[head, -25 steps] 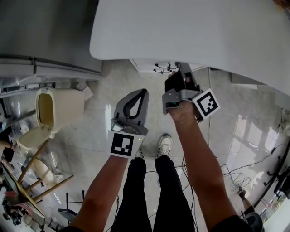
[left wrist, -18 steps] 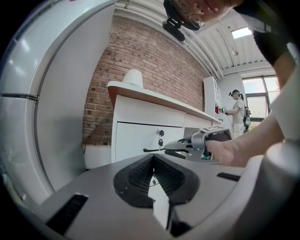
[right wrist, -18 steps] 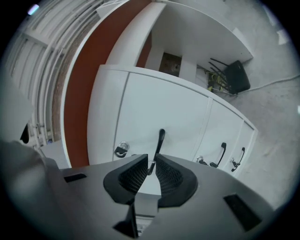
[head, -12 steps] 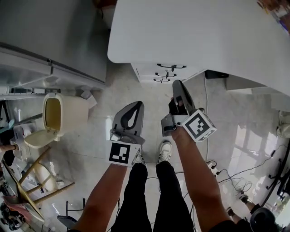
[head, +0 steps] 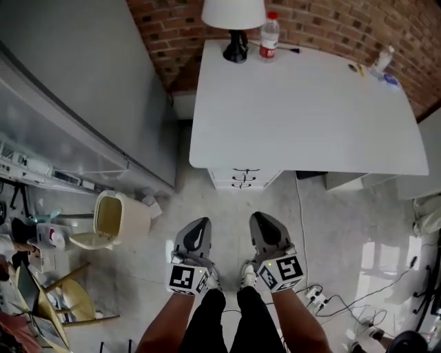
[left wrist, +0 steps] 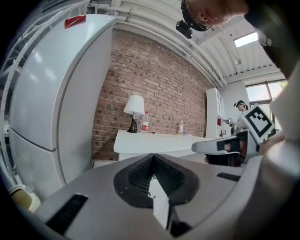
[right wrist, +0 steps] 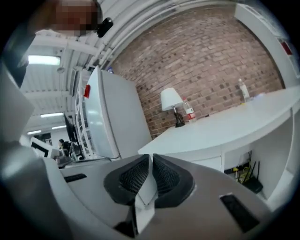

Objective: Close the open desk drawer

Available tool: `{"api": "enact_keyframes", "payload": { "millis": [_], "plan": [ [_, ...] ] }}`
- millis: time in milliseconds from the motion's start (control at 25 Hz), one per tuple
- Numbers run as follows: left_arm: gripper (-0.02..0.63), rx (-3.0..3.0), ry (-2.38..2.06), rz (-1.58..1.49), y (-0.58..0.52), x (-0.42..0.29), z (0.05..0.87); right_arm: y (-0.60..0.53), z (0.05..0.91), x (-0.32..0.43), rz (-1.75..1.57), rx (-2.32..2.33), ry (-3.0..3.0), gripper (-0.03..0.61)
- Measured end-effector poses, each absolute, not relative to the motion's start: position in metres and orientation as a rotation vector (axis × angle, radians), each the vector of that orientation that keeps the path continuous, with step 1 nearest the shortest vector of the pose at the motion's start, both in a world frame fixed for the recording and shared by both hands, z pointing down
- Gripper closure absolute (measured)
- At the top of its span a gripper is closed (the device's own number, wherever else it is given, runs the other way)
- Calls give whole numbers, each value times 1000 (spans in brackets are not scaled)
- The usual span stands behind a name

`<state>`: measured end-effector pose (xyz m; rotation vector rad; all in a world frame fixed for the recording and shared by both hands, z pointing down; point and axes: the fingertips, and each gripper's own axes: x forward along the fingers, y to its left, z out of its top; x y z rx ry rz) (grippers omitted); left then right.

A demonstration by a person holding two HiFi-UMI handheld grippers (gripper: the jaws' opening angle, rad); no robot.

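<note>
Standing back from the bench (head: 303, 103), I hold both tools low over the floor, near my feet and well apart from the drawer stack (head: 244, 178) under the bench's front edge. My left tool (head: 200, 223) has its jaws pressed together with nothing between them. My right tool (head: 259, 216) looks the same in its own view, jaws closed at the tips and empty.

From the head view the drawer fronts sit flush in a neat column, their dark handles lined up one above another, and none juts out past the rest. I judge the drawer closed, so the task looks finished or very nearly so. All that might be left is a check that the front is seated fully home, which I cannot settle from this far off. The lamp (head: 234, 21) and bottle (head: 269, 36) stand at the back of the bench by the brick wall, out of the way.
</note>
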<state>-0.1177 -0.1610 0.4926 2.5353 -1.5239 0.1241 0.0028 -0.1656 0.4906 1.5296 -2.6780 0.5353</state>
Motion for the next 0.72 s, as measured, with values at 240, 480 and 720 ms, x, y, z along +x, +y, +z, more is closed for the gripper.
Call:
{"api": "enact_keyframes", "payload": {
  "millis": [240, 480, 720],
  "plan": [
    [606, 2539, -1522, 123, -130, -105, 418, -108, 428, 4, 318, 1414, -2623, 537],
    [607, 2577, -1507, 134, -112, -94, 354, -94, 370, 18, 292, 1446, -2619, 537],
    [606, 2553, -1513, 163, -111, -92, 316, -115, 307, 17, 172, 1448, -2635, 537]
  ]
}}
